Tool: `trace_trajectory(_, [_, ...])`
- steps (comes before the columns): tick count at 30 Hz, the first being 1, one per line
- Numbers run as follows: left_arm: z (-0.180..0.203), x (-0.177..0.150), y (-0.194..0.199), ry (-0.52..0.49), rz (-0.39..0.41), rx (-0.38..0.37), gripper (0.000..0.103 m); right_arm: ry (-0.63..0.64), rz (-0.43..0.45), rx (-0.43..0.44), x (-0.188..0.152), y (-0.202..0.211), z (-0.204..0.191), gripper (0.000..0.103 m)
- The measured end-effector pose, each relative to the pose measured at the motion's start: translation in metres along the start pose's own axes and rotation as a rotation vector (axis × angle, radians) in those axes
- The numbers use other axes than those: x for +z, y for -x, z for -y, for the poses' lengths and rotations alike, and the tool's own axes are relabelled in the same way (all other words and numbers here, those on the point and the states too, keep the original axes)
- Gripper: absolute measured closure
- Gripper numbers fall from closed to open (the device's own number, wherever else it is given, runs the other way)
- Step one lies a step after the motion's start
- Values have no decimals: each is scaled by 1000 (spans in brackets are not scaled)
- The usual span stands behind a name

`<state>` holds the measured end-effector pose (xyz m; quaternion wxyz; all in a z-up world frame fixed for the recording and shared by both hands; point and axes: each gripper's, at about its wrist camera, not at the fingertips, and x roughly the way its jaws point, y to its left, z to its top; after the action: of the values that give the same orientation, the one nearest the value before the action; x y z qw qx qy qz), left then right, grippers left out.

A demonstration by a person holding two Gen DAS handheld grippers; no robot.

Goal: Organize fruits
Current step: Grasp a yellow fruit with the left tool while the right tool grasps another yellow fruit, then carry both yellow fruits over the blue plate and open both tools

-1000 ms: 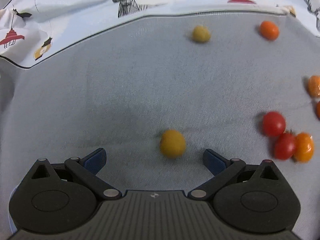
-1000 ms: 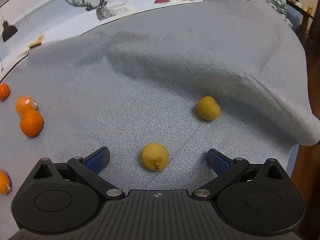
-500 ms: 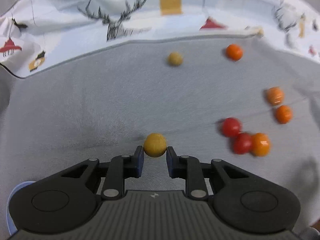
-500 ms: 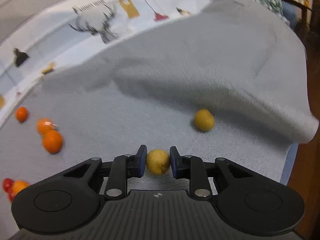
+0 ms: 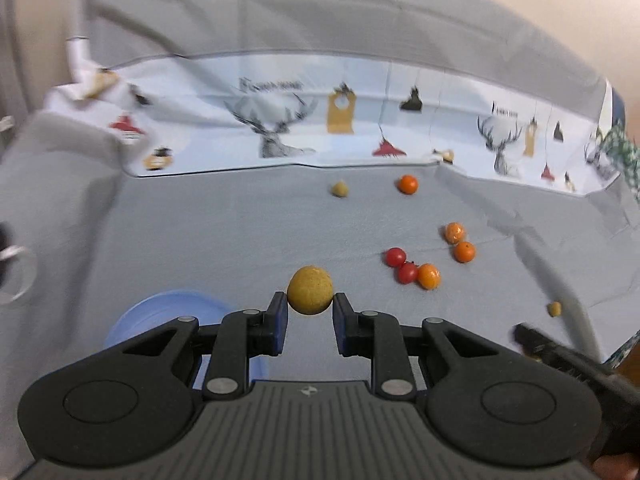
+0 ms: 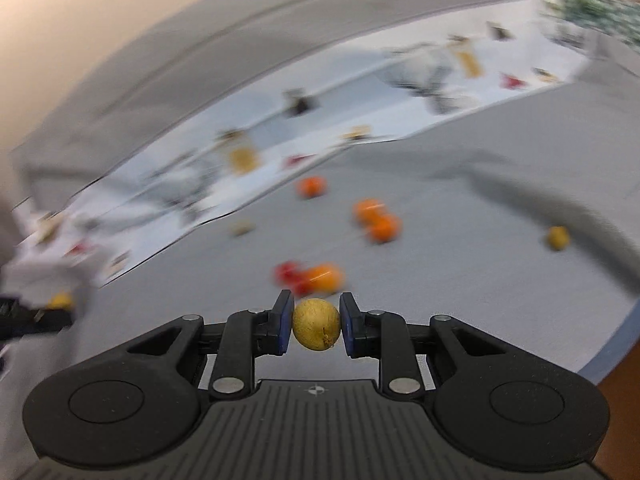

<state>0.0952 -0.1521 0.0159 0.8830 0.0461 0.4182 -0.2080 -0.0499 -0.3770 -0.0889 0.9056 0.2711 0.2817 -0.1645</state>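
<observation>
My left gripper [image 5: 310, 316] is shut on a round yellow fruit [image 5: 310, 290], held up above the grey cloth [image 5: 224, 232]. My right gripper [image 6: 316, 326] is shut on another yellow fruit [image 6: 316, 323], also lifted off the cloth. On the cloth lie two red tomatoes [image 5: 395, 257] touching an orange fruit [image 5: 429, 276], two more orange fruits [image 5: 464, 251] to their right, one orange fruit [image 5: 408, 184] and a yellow fruit [image 5: 339, 189] near the far edge. A further yellow fruit [image 6: 558, 237] lies at the right in the right wrist view.
A blue bowl [image 5: 168, 312] sits on the cloth just left of and below my left gripper. A white cloth printed with deer [image 5: 280, 128] runs along the far side. The right gripper's black body [image 5: 560, 356] shows at the left wrist view's right edge. The cloth's edge [image 6: 608, 356] drops off at right.
Both grippers closed on their yellow fruits and lifted them off the cloth, rising and tilting so that more of the far side shows. The blue bowl came into the left wrist view.
</observation>
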Motion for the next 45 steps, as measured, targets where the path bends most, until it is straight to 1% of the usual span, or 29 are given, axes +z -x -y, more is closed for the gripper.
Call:
trace_trajectory(2, [-16, -17, 36, 28, 37, 28, 77, 54, -27, 80, -13, 20, -34, 77])
trace_trajectory(4, [-32, -36, 67, 64, 72, 55, 77, 107, -51, 141, -26, 39, -63, 77])
trace_trajectory(7, [-54, -63, 106, 108, 110, 92, 77, 194, -81, 230, -49, 64, -103, 77])
trace_trajectory(9, [-65, -81, 123, 133, 123, 108, 77, 264, -81, 271, -64, 80, -129, 77])
trace_trajectory(11, [-76, -97, 135, 155, 120, 111, 77, 339, -71, 297, -74, 96, -146, 77])
trace_trajectory(13, [-86, -108, 143, 176, 122, 110, 77, 381, -61, 310, -82, 107, -159, 77])
trace_trajectory(16, [-97, -120, 155, 197, 134, 104, 77, 408, -45, 305, -86, 121, -168, 77])
trace_trajectory(20, [-105, -124, 162, 213, 157, 84, 77, 420, -38, 284, -86, 131, -170, 77])
trace_trajectory(24, [-106, -124, 162, 217, 165, 67, 77, 436, -35, 264, -87, 125, -180, 77])
trace_trajectory(31, [-110, -123, 158, 223, 170, 57, 77, 455, -38, 247, -87, 122, -184, 77])
trace_trajectory(39, [-115, -121, 150, 229, 155, 55, 77, 451, -61, 233, -88, 113, -186, 77])
trace_trajectory(45, [-116, -116, 137, 232, 132, 54, 77, 447, -81, 222, -88, 103, -186, 77])
